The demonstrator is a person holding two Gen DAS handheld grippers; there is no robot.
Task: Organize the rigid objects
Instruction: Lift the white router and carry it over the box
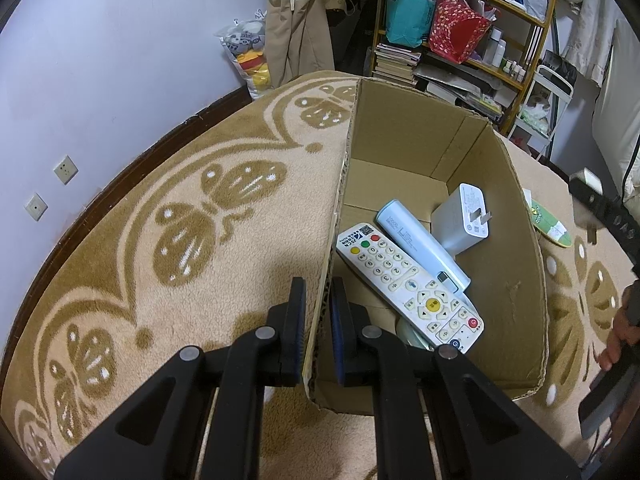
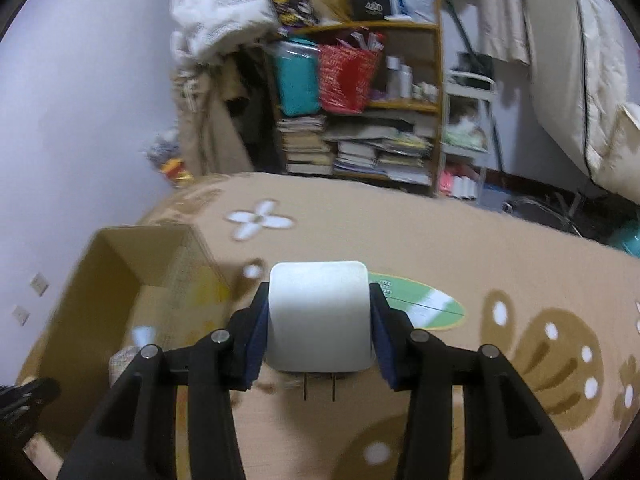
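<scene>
My left gripper (image 1: 318, 292) is shut on the left wall of an open cardboard box (image 1: 412, 132) that stands on the carpet. Inside the box lie a white remote control (image 1: 408, 284), a pale blue power bank (image 1: 420, 244) and a white charger plug (image 1: 464, 216). My right gripper (image 2: 320, 300) is shut on another white charger plug (image 2: 320, 316), prongs pointing down, held above the carpet to the right of the box (image 2: 104, 292). The right wrist view is blurred.
A green and white oval object (image 2: 432, 304) lies on the carpet right of the box; it also shows in the left wrist view (image 1: 548, 220). A cluttered wooden shelf (image 1: 460, 40) stands behind. The patterned beige carpet (image 1: 160, 220) spreads left of the box.
</scene>
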